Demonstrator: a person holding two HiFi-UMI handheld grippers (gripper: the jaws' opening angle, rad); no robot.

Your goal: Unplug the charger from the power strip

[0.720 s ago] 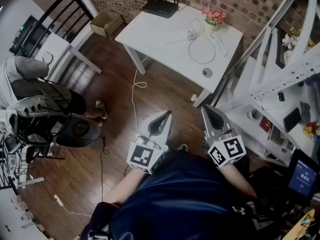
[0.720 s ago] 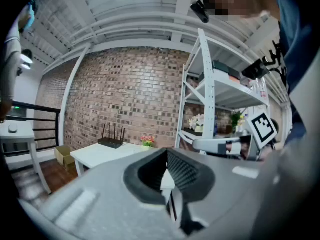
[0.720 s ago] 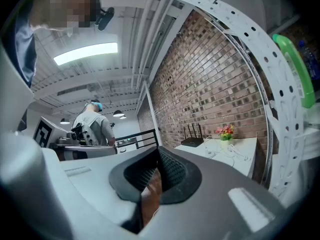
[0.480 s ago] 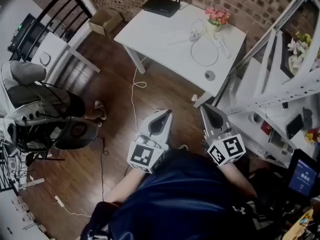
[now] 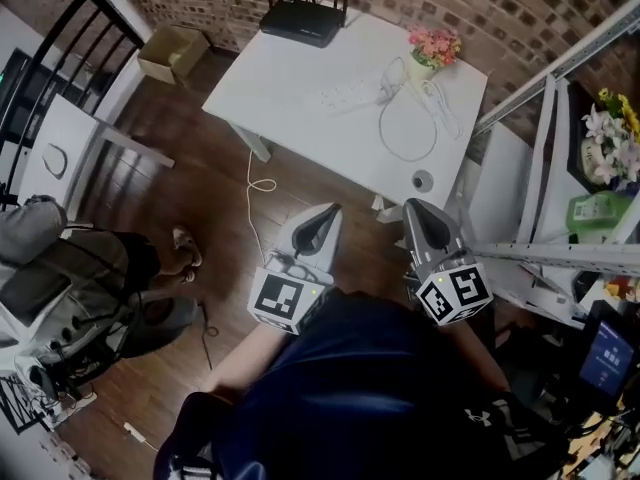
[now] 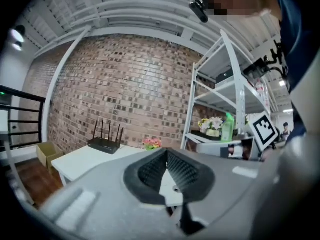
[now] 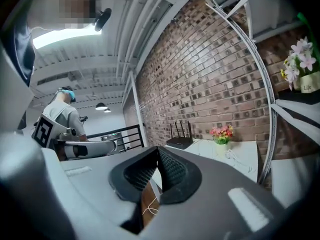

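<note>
The white power strip (image 5: 350, 95) lies on the white table (image 5: 285, 88) far ahead of me. A white charger (image 5: 386, 86) sits at the strip's right end, and its cable (image 5: 408, 133) loops toward the table's near edge. My left gripper (image 5: 326, 215) and right gripper (image 5: 417, 210) are held close to my body, well short of the table, over the wooden floor. Both are shut with nothing between the jaws. In the left gripper view, the left gripper (image 6: 166, 152) points at the table (image 6: 85, 159). The right gripper (image 7: 158, 150) faces the table's cable (image 7: 235, 156).
A black router (image 5: 300, 18) and a pot of pink flowers (image 5: 432, 46) stand at the table's back. A small round object (image 5: 422, 180) is near its front corner. White metal shelving (image 5: 560, 258) rises at right. A cardboard box (image 5: 172, 53), a floor cord (image 5: 255, 183) and a cluttered chair (image 5: 70, 268) are at left.
The table and its things have come nearer and lower in the head view, and the left-side clutter has slid outward. Both grippers stay shut in front of my body.
</note>
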